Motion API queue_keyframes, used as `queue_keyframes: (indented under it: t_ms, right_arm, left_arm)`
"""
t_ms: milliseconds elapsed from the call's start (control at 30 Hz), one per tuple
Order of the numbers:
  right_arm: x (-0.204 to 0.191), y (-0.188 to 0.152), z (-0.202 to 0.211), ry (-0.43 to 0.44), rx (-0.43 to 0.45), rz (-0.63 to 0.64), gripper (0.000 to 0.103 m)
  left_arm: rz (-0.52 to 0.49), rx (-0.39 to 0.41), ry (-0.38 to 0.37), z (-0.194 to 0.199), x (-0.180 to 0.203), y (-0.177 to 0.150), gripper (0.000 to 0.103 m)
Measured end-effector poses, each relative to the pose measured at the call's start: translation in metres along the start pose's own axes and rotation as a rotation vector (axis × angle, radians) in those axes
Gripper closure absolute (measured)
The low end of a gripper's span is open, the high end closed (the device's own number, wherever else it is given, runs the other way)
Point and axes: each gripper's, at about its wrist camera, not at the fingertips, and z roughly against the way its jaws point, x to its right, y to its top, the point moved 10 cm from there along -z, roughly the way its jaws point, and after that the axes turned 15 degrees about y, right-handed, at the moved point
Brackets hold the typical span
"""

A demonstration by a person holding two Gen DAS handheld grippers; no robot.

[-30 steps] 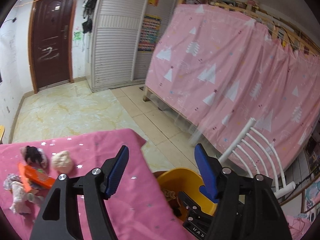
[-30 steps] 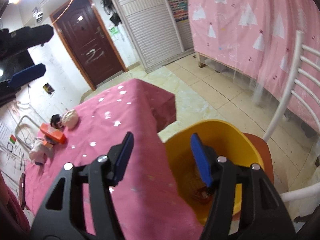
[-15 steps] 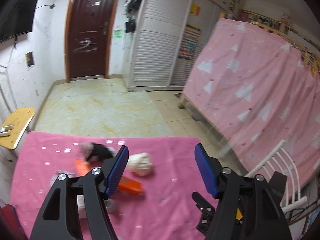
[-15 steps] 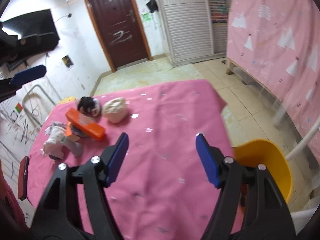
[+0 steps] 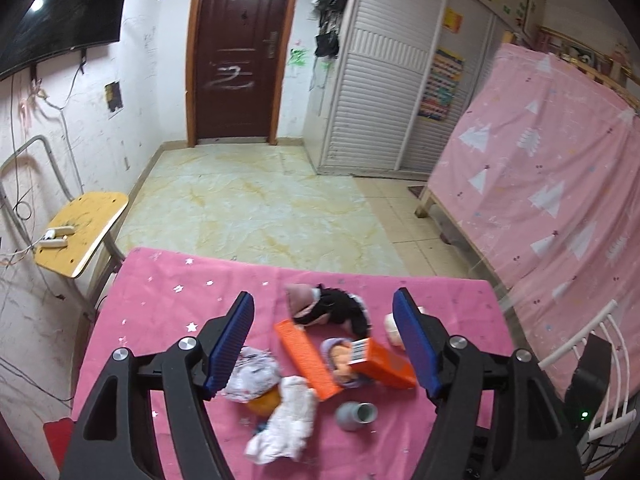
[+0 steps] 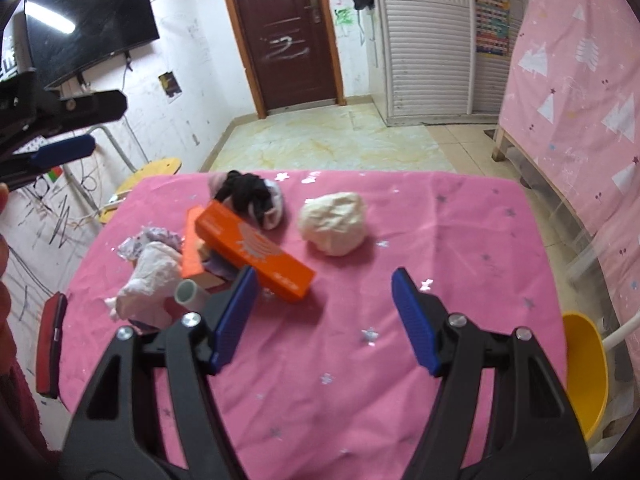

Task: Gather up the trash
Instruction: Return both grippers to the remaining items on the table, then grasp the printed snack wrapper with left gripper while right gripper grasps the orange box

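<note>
Yellow round plastic bin (image 6: 586, 376) is sitting off the right edge of the pink star-print tablecloth (image 6: 400, 360), beside a white-railed chair (image 6: 624, 328); only part of its inside is showing, and what it is holding cannot be told from here.

Trash is lying in one loose heap on the cloth's left half. Count:
- two orange cardboard boxes: a long one (image 6: 256, 250) lying tilted over the heap, a ribbed one (image 5: 308, 360) leaning beside it
- one crumpled white tissue wad (image 6: 150, 280)
- one crumpled pale purple wrapper (image 6: 154, 238)
- one small grey plastic cup (image 6: 192, 292) lying on its side
- one black-and-pink fabric bundle (image 6: 252, 196) at the far side of the heap
- one cream crumpled paper ball (image 6: 334, 224) lying apart, to the right of the heap
- one small doll-like face (image 5: 344, 356) showing under the long box.

Left gripper (image 5: 324, 344) is hovering over the heap, its blue pads having just been spreading a little, nothing pressed between them. Right gripper (image 6: 322, 316) is hanging above bare cloth near the long box, jaws apart and empty, having widened just before.
</note>
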Motion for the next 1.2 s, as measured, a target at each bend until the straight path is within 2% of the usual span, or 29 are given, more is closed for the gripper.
queue_keyframes:
  t_ms: [200, 333, 533, 900, 967, 1033, 1067, 1133, 1200]
  right_arm:
    - [-0.017, 0.004, -0.012, 0.019, -0.017, 0.027, 0.036]
    - [-0.028, 0.006, -0.023, 0.038, -0.027, 0.038, 0.036]
    - [-0.035, 0.007, -0.04, 0.059, -0.05, 0.048, 0.036]
    - [-0.031, 0.014, -0.055, 0.08, -0.062, 0.036, 0.036]
    - [-0.03, 0.014, -0.056, 0.083, -0.063, 0.035, 0.036]
    - [-0.029, 0.014, -0.058, 0.085, -0.066, 0.034, 0.036]
    - [-0.028, 0.013, -0.059, 0.087, -0.068, 0.033, 0.036]
    - [-0.028, 0.013, -0.06, 0.09, -0.071, 0.036, 0.036]
    - [-0.03, 0.013, -0.062, 0.096, -0.074, 0.04, 0.036]
  left_arm:
    - [0.01, -0.044, 0.039, -0.02, -0.021, -0.012, 0.038]
    - [0.011, -0.112, 0.056, -0.04, -0.034, -0.024, 0.036]
    - [0.014, -0.235, 0.04, -0.073, -0.041, -0.051, 0.033]
    - [0.041, -0.362, 0.032, -0.104, -0.047, -0.076, 0.034]
    - [0.046, -0.38, 0.023, -0.108, -0.045, -0.078, 0.038]
    - [0.054, -0.403, 0.008, -0.112, -0.043, -0.082, 0.05]
    - [0.061, -0.414, -0.001, -0.114, -0.041, -0.084, 0.052]
    - [0.074, -0.42, -0.009, -0.115, -0.041, -0.085, 0.065]
    - [0.085, -0.416, -0.019, -0.115, -0.041, -0.084, 0.07]
